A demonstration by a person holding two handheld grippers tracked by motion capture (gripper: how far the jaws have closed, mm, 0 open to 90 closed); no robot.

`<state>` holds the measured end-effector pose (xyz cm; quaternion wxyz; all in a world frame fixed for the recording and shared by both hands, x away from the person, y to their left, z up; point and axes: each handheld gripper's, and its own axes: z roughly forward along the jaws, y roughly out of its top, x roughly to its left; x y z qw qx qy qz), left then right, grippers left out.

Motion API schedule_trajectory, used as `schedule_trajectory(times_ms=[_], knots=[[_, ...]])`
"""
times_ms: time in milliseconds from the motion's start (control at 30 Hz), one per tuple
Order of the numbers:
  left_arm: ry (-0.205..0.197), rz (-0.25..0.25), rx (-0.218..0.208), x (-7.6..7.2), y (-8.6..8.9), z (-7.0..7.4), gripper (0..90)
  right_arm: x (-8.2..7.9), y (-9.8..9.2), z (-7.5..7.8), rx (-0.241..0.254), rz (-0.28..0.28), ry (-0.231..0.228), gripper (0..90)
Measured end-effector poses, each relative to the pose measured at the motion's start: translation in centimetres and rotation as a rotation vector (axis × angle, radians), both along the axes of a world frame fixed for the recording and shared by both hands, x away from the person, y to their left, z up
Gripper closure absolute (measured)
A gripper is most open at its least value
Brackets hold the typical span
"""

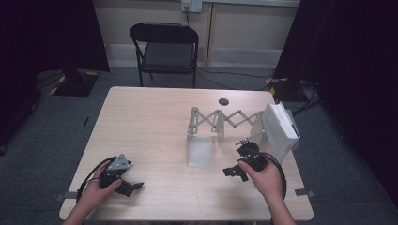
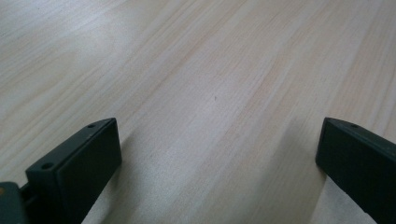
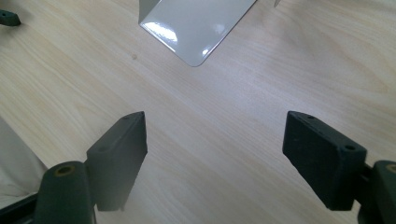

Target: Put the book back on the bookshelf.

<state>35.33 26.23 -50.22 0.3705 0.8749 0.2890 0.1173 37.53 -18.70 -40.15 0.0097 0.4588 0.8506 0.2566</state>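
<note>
Fingers [image 3: 322,158] of the right gripper [image 3: 215,161] stand wide apart, empty, near the white rack [image 1: 202,140]; left gripper [image 2: 215,163] likewise gapes over bare bench [image 1: 150,122].

Counter [image 1: 155,122] is pale wood with a fine straight grain. Both tongs, left [image 1: 136,186] and right [image 1: 231,171], are matte black. The expanding rack [image 1: 220,121] is glossy light grey, books [image 1: 280,126] in it white, chair [image 1: 165,47] black.
</note>
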Motion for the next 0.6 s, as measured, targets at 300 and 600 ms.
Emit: schedule_trajectory(times_ms=[300, 600], knots=[[0.0, 0.0, 0.0, 0.0, 0.0, 0.0, 0.0, 0.2, 0.7, -0.6, 0.005, 0.016, -0.007, 21.5], [0.0, 0.0, 0.001, 0.0, 0.0, 0.0, 0.0, 0.3, 1.4, -1.0, 0.01, 0.029, -0.008, 21.3]])
